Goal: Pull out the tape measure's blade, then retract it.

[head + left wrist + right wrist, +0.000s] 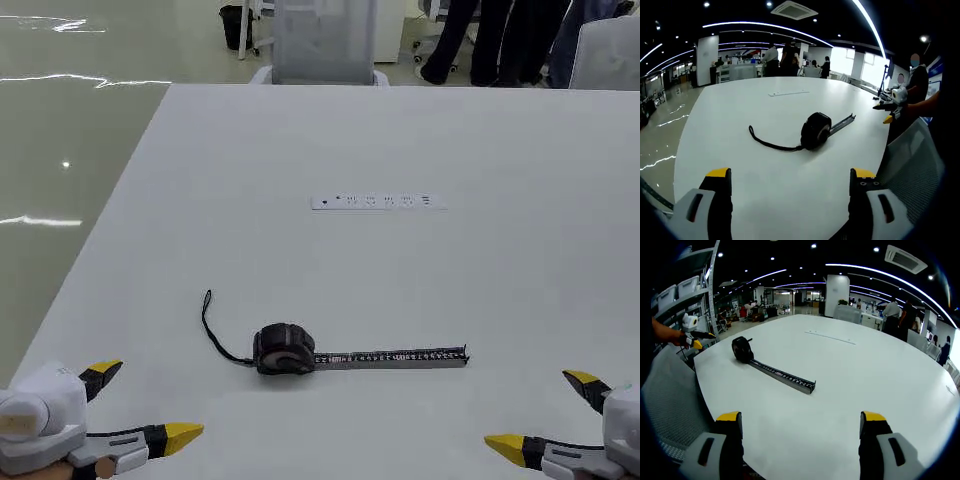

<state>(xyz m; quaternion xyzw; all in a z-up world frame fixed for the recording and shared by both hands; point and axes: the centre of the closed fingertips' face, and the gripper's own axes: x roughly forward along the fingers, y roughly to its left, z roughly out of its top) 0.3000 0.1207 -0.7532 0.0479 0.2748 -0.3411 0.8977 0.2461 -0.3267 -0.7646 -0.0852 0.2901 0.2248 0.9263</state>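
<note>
A black tape measure (284, 349) lies on the white table (400, 140), its blade (392, 357) pulled out to the right and its black wrist strap (212, 325) trailing left. The left gripper view has the case (815, 130) ahead with the strap (771, 144) beside it. In the right gripper view the blade (782, 376) runs from the case (742, 348) toward me. My left gripper (145, 405) stands open at the near left edge, well short of the case. My right gripper (545, 415) is open at the near right, apart from the blade tip.
A white power strip (378, 201) lies further back at the table's middle. A grey mesh chair (322, 42) stands at the far edge, and several people stand behind it at the right. Glossy floor lies past the table's left edge.
</note>
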